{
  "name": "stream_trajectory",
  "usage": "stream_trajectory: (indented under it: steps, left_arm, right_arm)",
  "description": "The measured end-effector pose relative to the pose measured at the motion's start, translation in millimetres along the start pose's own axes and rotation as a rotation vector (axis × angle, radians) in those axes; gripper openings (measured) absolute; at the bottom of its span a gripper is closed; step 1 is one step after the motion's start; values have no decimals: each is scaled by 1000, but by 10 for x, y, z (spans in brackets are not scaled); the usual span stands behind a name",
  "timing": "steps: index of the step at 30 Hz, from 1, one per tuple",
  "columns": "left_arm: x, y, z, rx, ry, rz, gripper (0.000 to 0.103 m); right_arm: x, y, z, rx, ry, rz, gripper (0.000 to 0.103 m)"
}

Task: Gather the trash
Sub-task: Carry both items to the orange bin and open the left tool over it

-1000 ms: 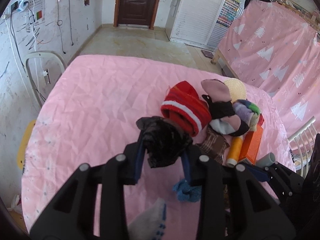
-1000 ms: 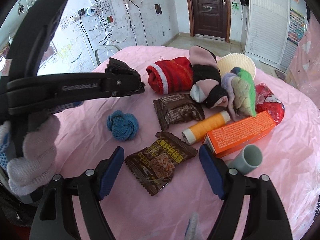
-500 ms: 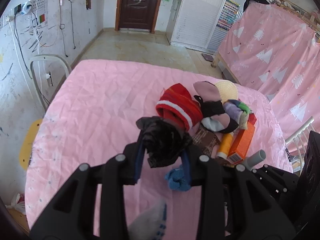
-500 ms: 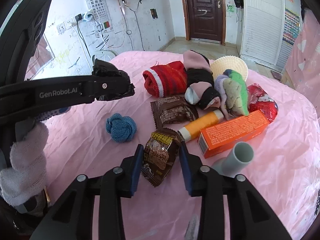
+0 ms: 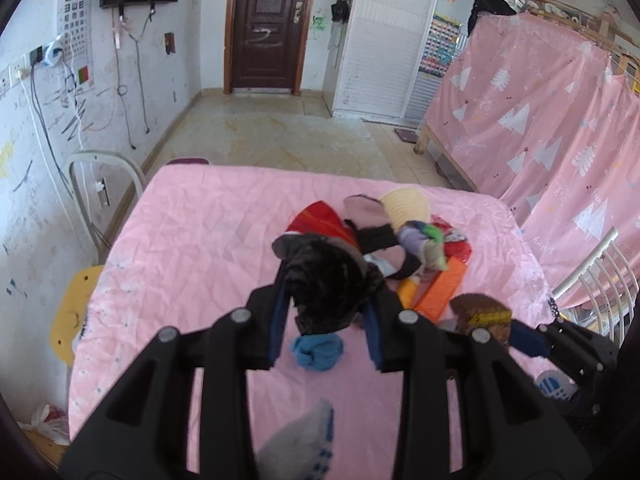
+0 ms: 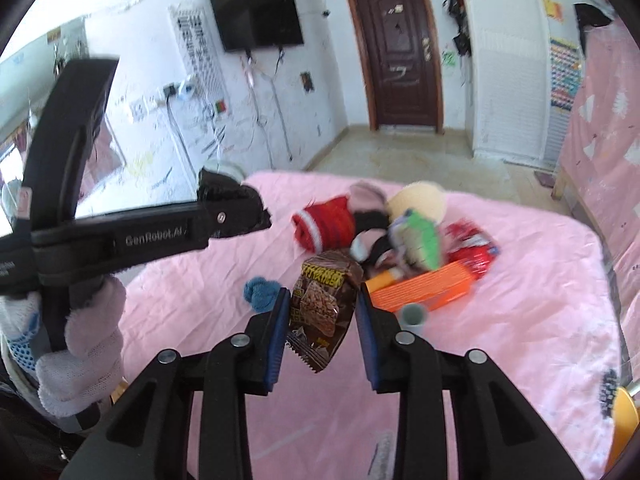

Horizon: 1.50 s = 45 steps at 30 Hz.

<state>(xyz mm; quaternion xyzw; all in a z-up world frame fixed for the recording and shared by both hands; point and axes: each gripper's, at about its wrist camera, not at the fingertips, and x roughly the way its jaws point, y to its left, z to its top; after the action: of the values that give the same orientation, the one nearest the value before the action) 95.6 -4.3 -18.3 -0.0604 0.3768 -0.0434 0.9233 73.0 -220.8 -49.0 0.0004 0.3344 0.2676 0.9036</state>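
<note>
Snack wrapper (image 6: 324,304) was pinched in the right gripper (image 6: 323,312), its jaws just closed, tilted downward above the pink table (image 6: 520,320); the left gripper (image 5: 326,304) clamped a black bag (image 5: 328,284).

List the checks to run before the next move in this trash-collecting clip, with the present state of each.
1. Right gripper pinches the brown snack wrapper: ok; jaws just closed on it.
2. Wrapper lifted off the pink cloth: ok.
3. Left gripper clamps the crumpled black bag: ok.
4. Bag mouth open to take the wrapper: cannot tell.
5. Other trash remaining: not ok; the red wrapper lies behind the orange box.
6. Blue yarn ball clear of both grippers: ok.
</note>
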Motion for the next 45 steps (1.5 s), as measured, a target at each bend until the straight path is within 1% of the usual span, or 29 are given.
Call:
stream_trajectory:
  steps: [3,5,12,16,18,22,25,31,34,39,40,42,44,45]
  left_arm:
    - [-99,-221,17,39,-23,-15,31]
    - [-145,-393,29,72,-34,-39,31]
    - [-169,-1024,34,162,-34,-106,31]
    - [-157,-1456,8,225,-31,-159,31]
    - [-122,-1668,-11,256,-17,-195,31]
    - [35,-2137,-77,316,47,-292,31]
    - [125,-2502,-194,373,95,-349,31]
    - [195,-3184,-441,491,150,-458,31]
    - [247,-3508,-541,547,168,-471,31]
    - [355,-3886,-681,600,214,-497,31]
    - [376,-3958,-699,606,224,-502,33]
    - [414,-4081,-737,612,237,-510,41]
    - [440,-4168,-772,618,248,-523,53]
    - [448,-4207,-784,621,249,-524,55]
  right_arm:
    - [-238,-162,-9,31,-49,-37,22]
    - [-401,-311,-34,56,-78,-66,22]
    - [-911,-808,-205,128,-148,-140,22]
    - [-1181,-1066,-289,153,-184,-178,22]
    - [-1312,-1189,-359,167,-198,-203,22]
    - [-1621,-1516,-559,210,-222,-272,22]
    - [-1816,-1767,-747,251,-227,-337,22]
    - [-2157,-2215,-1149,335,-224,-451,22]
    - [-2296,-2390,-1300,371,-236,-484,22]
    - [-2482,-2633,-1547,423,-251,-531,22]
    - [-2500,-2663,-1574,430,-253,-539,22]
    - [-2530,-2712,-1610,446,-257,-548,22]
    - [-2563,-2755,-1652,461,-262,-553,22]
    - [-2572,-2772,-1658,466,-264,-551,22]
